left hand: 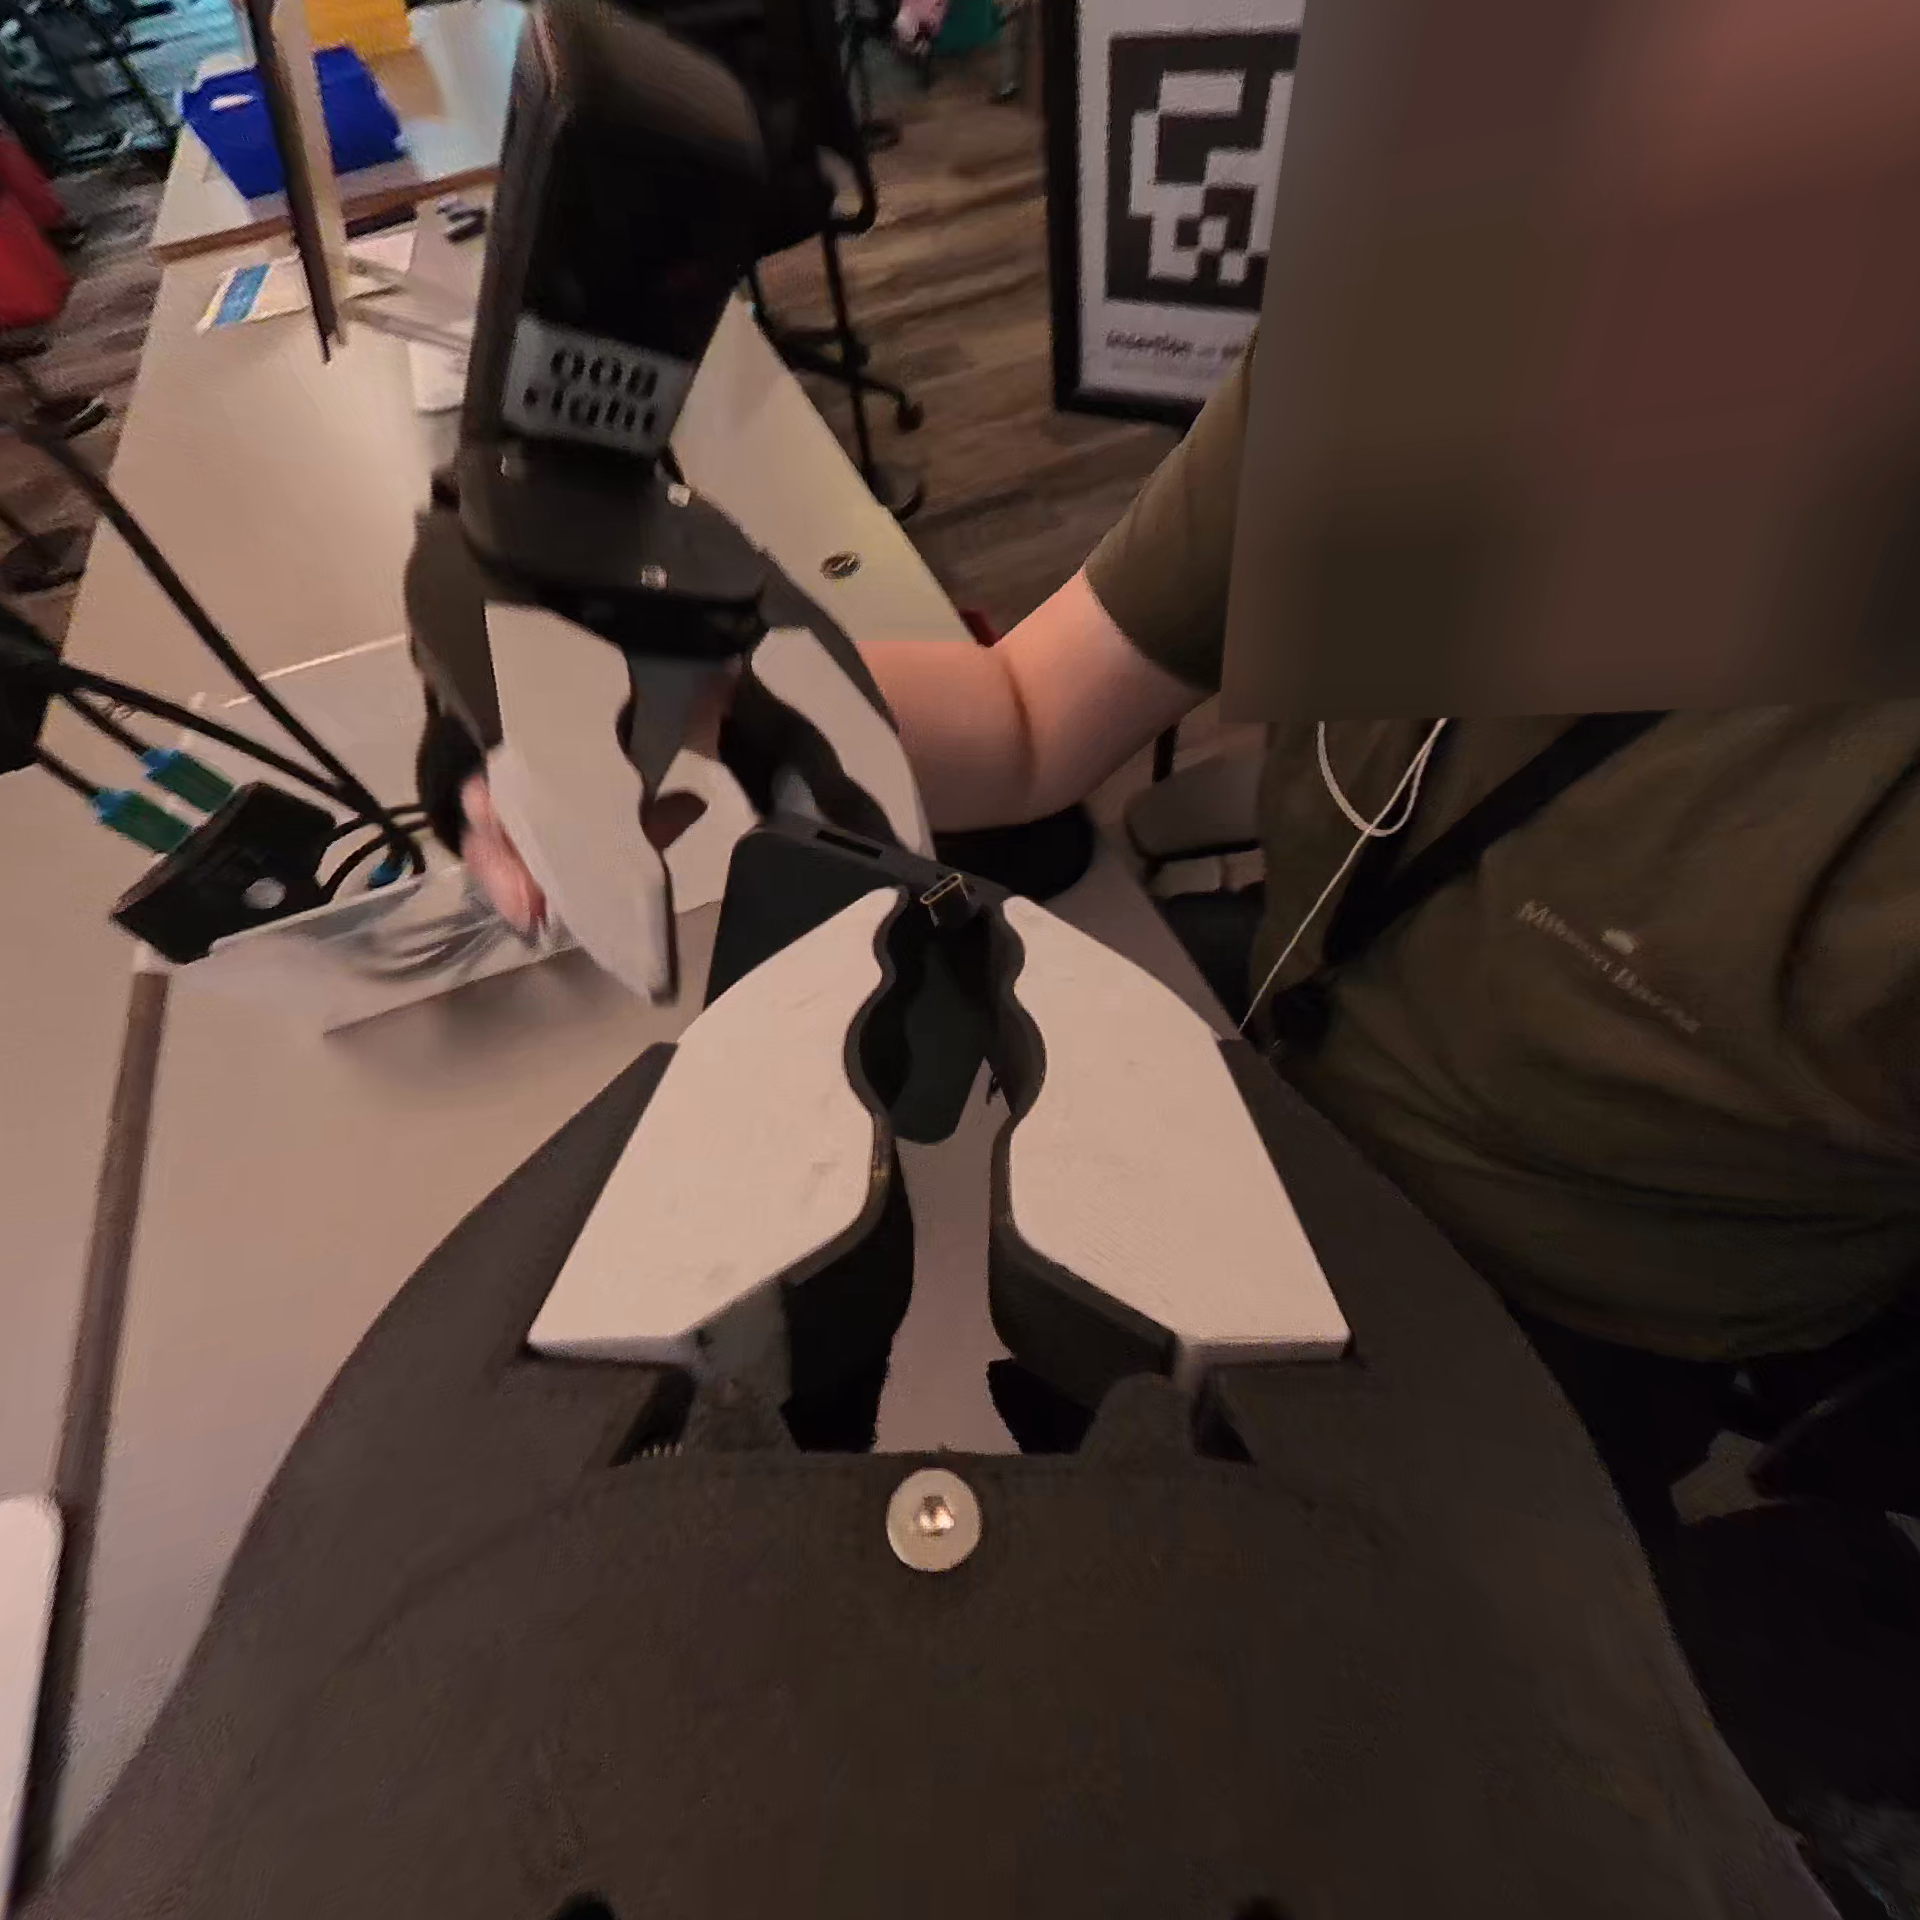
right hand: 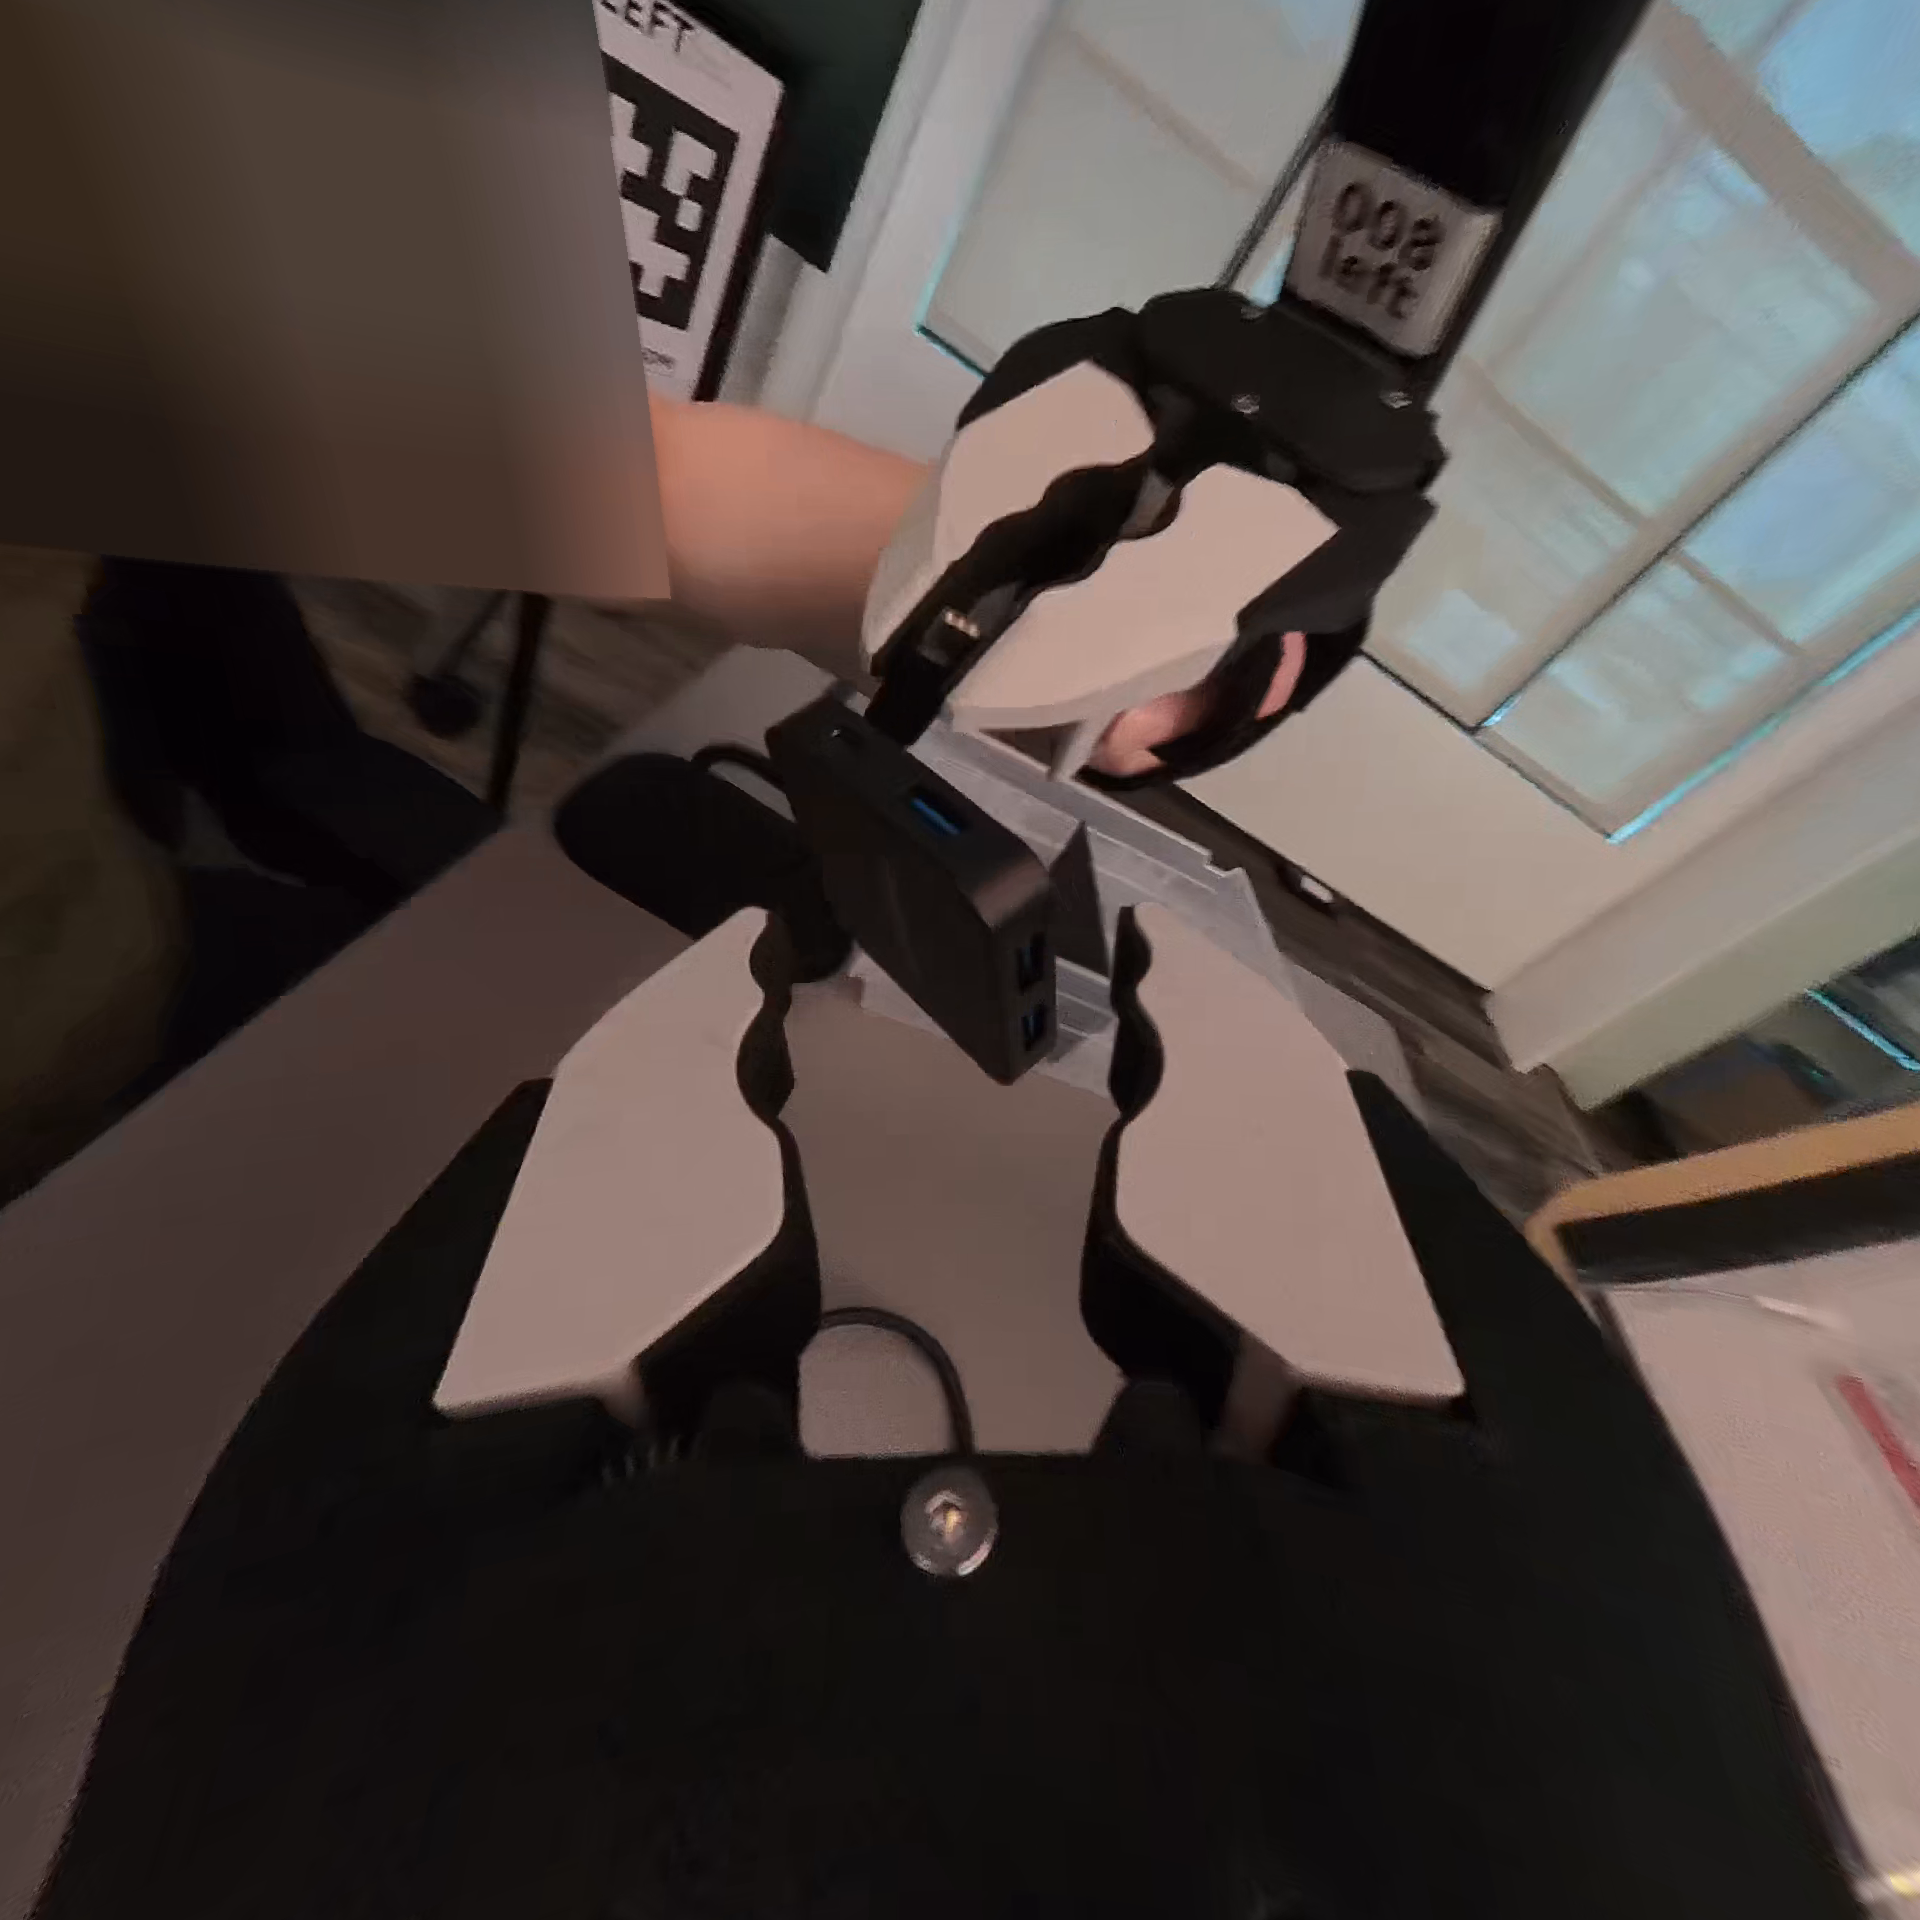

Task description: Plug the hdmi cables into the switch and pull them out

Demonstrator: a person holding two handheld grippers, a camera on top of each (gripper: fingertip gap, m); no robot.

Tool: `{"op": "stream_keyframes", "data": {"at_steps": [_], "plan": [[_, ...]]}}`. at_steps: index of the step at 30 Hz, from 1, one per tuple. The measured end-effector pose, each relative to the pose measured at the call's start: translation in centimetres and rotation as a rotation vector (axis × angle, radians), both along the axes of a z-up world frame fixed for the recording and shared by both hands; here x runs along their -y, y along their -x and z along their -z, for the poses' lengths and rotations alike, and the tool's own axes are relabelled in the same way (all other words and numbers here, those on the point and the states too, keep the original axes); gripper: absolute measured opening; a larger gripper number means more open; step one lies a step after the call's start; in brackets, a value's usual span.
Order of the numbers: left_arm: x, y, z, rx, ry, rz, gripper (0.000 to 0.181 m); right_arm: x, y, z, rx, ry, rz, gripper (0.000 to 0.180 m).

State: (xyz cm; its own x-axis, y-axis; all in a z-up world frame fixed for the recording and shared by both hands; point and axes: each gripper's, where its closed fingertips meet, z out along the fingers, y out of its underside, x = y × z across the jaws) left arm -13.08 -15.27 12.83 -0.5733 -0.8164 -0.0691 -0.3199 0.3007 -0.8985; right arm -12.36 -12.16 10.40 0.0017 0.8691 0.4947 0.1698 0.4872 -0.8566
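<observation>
Here, left gripper (left hand: 940,925) pinching a black cable plug (left hand: 928,1049) just above the black switch (right hand: 925,894), right gripper (right hand: 951,935) hanging spread around that switch, resting on a clear stand (right hand: 1164,883) atop the white table (right hand: 312,1091).

I can't make out the far device (left hand: 223,868) on the left wrist view; motion smears it and its cables (left hand: 208,717). My left gripper (left hand: 948,914) hides most of the plug (left hand: 945,899). The switch (right hand: 914,894) is soft, its port edges unclear.
</observation>
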Motion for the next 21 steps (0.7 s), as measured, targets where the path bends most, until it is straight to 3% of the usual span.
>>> {"op": "stream_keyframes", "data": {"at_steps": [1,2,4,6,8,9,12,14,18,21], "plan": [[0.4,-0.3,-0.1,0.009,0.028,0.02,0.011,-0.2,0.2,0.8,0.026,0.015,-0.01,0.051],[0.6,-0.5,-0.2,0.018,0.049,0.036,0.011,-0.6,0.2,1.2,0.041,0.018,-0.01,0.031],[-0.4,-1.1,-0.5,0.047,0.069,-0.008,0.013,-0.6,0.0,1.4,0.026,0.153,-0.082,0.023],[-4.2,-1.6,-2.2,0.144,0.074,-0.208,0.024,-2.0,-0.1,0.9,-0.019,0.423,-0.107,0.019],[-8.9,-0.6,-4.6,0.269,0.063,-0.431,0.048,-3.5,-0.3,0.0,-0.113,0.743,-0.178,0.014],[-11.0,0.5,-5.3,0.313,0.031,-0.524,0.047,-5.0,-0.4,0.2,-0.142,0.895,-0.166,0.014],[-14.0,3.6,-5.8,0.336,-0.076,-0.696,0.063,-9.3,-0.5,2.4,-0.22,1.317,-0.061,0.014],[-14.4,4.6,-4.3,0.267,-0.167,-0.747,0.073,-10.8,-0.9,3.4,-0.292,1.532,-0.106,0.014],[-14.8,4.4,0.9,0.09,-0.655,-0.823,0.072,-12.2,-1.5,4.4,-0.388,1.814,-0.267,0.014],[-13.3,2.5,2.7,0.116,-1.126,-0.705,0.048,-12.1,-1.3,4.9,-0.391,1.914,-0.372,0.014]]}}
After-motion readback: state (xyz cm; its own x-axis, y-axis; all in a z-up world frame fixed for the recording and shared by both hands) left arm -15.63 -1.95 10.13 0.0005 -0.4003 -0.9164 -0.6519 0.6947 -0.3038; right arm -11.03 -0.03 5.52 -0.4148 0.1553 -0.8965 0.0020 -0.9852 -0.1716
